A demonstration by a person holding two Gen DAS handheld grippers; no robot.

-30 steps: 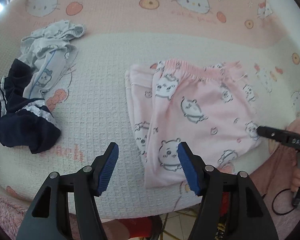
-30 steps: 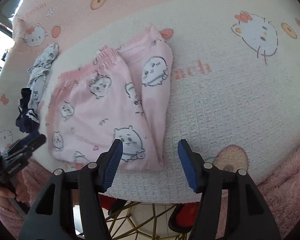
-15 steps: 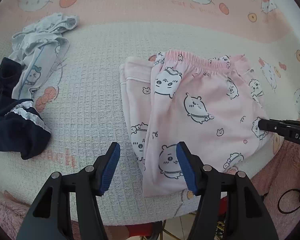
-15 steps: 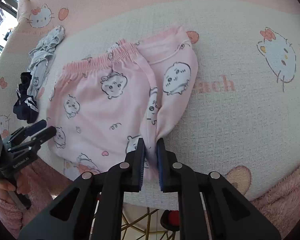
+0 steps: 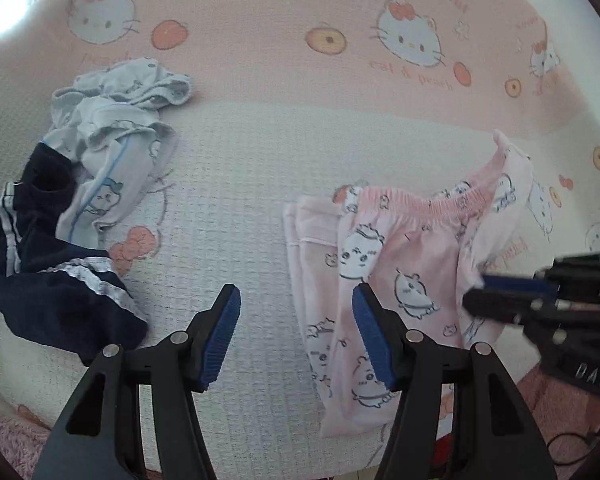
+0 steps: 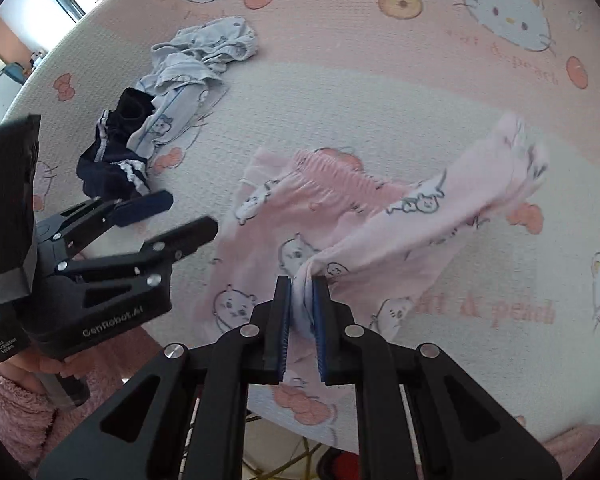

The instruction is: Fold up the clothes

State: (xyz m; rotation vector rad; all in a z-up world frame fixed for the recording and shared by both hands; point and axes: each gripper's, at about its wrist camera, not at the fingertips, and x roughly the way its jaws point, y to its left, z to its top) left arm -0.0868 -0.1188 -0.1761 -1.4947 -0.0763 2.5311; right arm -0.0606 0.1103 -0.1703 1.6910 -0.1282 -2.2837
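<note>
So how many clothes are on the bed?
3. The pink pants are nearest, with one side lifted by the right tool. The light blue garment lies crumpled further left. The navy garment lies against it. More could be hidden underneath.

Your left tool (image 6: 168,216) is matte black with silver screws, ribbed blue pads (image 5: 220,336) and white "GenRobot.AI" lettering on its body. Your right tool (image 6: 301,328) matches it. At seven o'clock you wear a fluffy pink sleeve (image 6: 12,408).
</note>
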